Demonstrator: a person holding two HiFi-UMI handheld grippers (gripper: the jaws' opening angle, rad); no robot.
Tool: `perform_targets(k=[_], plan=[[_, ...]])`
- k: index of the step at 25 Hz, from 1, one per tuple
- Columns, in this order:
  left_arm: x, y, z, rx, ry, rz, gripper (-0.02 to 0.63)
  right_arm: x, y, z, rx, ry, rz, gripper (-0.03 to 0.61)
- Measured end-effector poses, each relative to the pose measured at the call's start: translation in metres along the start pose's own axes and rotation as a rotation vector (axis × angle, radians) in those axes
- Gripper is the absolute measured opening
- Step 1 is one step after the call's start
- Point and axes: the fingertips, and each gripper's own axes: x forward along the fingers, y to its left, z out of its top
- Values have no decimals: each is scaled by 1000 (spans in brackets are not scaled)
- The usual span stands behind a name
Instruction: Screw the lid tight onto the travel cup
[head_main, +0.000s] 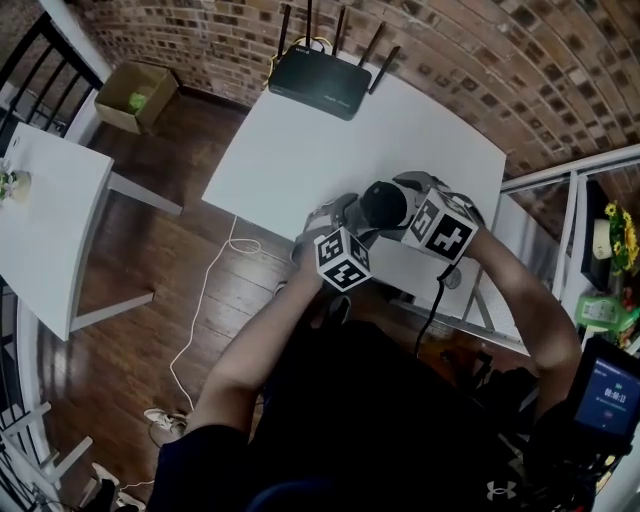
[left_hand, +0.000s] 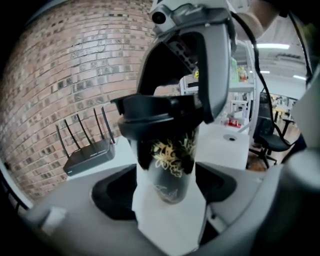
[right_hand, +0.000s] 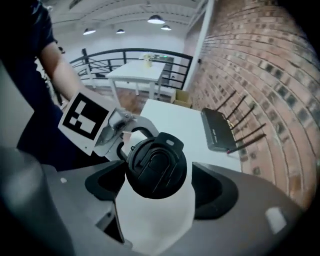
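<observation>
My left tool (left_hand: 165, 187) is clamped on the black travel cup with gold flower print (left_hand: 170, 160), over the near part of the white bench (head_main: 300, 150). My right tool (right_hand: 159, 187) is clamped from above on the round black plastic lid (right_hand: 156, 166), which sits on the cup's mouth.

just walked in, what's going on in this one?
A person works two handheld grippers at a white table. The left gripper clamps the black, gold-flowered travel cup by its body. The right gripper comes at it from above with its jaws closed on the lid, which sits on the cup's mouth. It looks like the screwing-on step; whether the lid is fully tight can't be told.
</observation>
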Motion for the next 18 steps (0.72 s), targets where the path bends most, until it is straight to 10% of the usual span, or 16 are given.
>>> perform_targets(k=[4, 10, 18], plan=[[2, 0, 2, 5, 6, -5, 356, 9, 3, -1, 69, -27, 91, 408], [-1, 1, -1, -11, 30, 31, 354, 5, -11, 4, 679, -168, -82, 405], [-83, 31, -12, -270, -89, 140, 309, -98, -39, -18, 843, -596, -295, 397]])
